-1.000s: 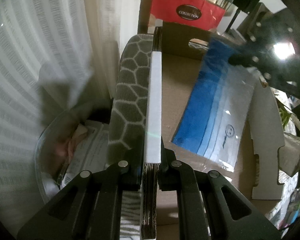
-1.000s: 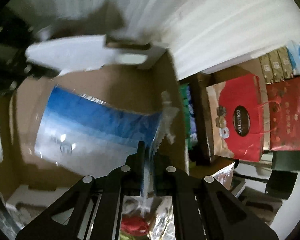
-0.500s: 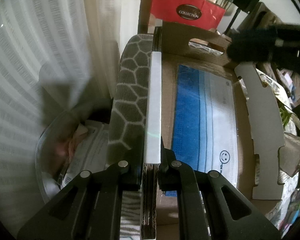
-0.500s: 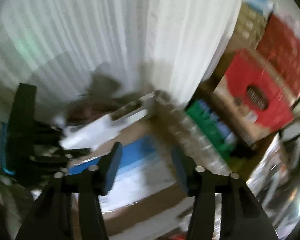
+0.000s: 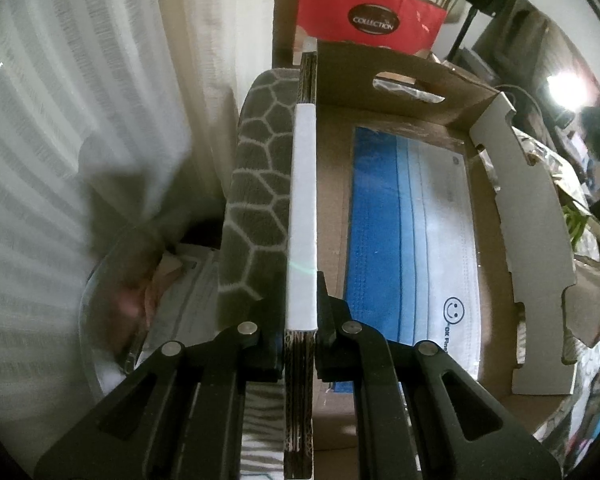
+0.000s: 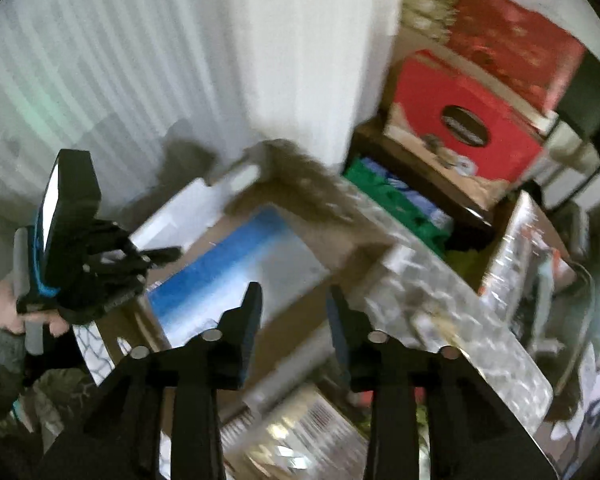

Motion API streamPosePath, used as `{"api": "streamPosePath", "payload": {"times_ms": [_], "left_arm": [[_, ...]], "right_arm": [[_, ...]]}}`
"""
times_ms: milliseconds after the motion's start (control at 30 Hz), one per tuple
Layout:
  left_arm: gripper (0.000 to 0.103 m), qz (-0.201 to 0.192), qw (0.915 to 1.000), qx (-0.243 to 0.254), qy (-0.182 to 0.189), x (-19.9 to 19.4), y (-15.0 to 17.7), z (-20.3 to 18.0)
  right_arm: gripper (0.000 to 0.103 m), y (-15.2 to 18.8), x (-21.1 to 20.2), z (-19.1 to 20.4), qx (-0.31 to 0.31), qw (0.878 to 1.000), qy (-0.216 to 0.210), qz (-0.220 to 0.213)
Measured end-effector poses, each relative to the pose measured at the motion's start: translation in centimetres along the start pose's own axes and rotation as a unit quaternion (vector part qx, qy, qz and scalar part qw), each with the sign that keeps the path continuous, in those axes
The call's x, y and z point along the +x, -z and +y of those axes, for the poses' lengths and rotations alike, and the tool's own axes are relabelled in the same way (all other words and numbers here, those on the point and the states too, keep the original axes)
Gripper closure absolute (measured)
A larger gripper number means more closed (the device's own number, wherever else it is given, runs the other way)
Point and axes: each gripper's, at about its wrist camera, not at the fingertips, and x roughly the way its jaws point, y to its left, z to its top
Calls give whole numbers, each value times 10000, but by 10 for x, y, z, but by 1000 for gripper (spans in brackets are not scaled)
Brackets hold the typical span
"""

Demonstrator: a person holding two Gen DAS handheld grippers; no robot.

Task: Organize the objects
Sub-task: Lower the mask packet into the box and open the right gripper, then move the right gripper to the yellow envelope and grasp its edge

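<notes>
My left gripper [image 5: 300,320] stays clamped on the box's side wall [image 5: 302,208], its jaws pressed tight against the cardboard edge that runs from 6 o'clock up toward 12 in the left wrist view. A second ago my right gripper was pinching the mask pack by its corner and dangling it over the box; now the pack [image 5: 412,232] lies flat on the floor of the box [image 5: 432,92], filling the space at about 3 o'clock from the clamped wall, blue half toward the wall, smiley print toward the white flap [image 5: 532,248]. My right gripper [image 6: 294,312] has let go and risen: its jaws stand partly apart with nothing between them, and the pack [image 6: 236,268] shows blurred beyond them at roughly 10 o'clock. In that same view I see the other gripper [image 6: 100,276] at 9 o'clock, held by a hand [image 6: 4,308]. The red bag [image 5: 370,12] sits at 12 o'clock beyond the box, as before, and the patterned cushion [image 5: 256,184] lies just beside the wall at 9 o'clock.
</notes>
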Motion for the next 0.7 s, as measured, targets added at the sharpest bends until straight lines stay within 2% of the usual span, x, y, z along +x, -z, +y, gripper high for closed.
{"api": "streamPosePath", "payload": {"times_ms": [100, 233, 300, 533, 700], "left_arm": [[93, -21, 9999, 86, -88, 0, 1, -3], [93, -39, 9998, 157, -110, -1, 2, -5], [93, -43, 9997, 190, -120, -1, 2, -3], [93, -33, 9997, 204, -112, -2, 2, -3], [93, -36, 9997, 193, -115, -2, 1, -1]], "right_arm": [[58, 19, -19, -25, 251, 9979, 584, 96], [56, 47, -41, -57, 648, 9946, 807, 78], [50, 64, -51, -70, 797, 9921, 972, 51], [49, 119, -65, -109, 1287, 9831, 1296, 108], [49, 148, -66, -124, 1629, 9787, 1245, 86]]}}
